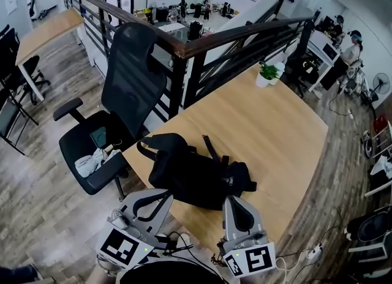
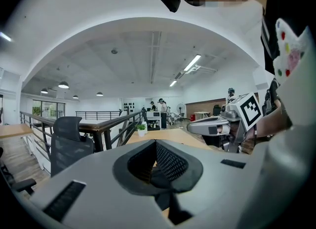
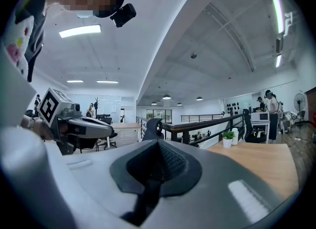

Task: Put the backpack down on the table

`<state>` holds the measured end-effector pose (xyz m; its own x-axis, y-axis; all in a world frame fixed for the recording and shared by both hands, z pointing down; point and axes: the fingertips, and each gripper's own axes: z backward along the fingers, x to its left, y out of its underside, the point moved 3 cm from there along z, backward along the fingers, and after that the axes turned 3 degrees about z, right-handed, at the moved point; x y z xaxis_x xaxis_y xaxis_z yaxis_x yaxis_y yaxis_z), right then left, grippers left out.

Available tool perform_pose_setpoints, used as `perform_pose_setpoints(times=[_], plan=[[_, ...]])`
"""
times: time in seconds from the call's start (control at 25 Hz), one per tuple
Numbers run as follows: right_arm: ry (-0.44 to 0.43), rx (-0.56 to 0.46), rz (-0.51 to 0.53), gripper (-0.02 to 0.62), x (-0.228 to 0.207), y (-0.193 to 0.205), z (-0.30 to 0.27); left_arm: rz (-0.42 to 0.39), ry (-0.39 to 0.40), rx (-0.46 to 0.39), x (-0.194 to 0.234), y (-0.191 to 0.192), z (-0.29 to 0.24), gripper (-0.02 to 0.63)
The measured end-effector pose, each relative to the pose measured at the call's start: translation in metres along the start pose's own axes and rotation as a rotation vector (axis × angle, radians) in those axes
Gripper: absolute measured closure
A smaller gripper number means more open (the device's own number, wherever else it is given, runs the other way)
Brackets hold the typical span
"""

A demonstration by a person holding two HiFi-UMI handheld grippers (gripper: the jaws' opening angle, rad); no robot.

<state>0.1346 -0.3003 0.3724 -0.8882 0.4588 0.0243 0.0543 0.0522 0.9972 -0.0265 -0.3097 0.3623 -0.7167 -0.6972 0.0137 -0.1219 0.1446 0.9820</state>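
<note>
Backpack [image 1: 196, 175] flat on table [image 1: 269, 123], near front edge, long axis left to right. Left gripper [image 1: 165, 193] and right gripper [image 1: 234, 199] at its near side, jaws pressed together, nothing between. Right looks marginally nearer.

We found the office bright and evenly lit, with ceiling strip lights [image 2: 191, 63] and round downlights [image 3: 166, 96] glowing overhead without harsh glare. Shadows on the desk [image 1: 263, 123] were soft; the black backpack [image 1: 196, 175] at its near edge lost detail. Every view bowed at the rim with black corners; the left hand-held gripper [image 2: 157, 149] and right hand-held gripper [image 3: 159, 146] looked slightly soft up close.
</note>
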Motion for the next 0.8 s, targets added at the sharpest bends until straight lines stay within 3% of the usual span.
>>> perform_pose_setpoints(times=[0.8], plan=[[0.009,0.01,0.001,0.586,0.0009,0.0013,0.0072,0.017,0.003,-0.018,-0.0024,-0.0052,-0.0016,0.6]])
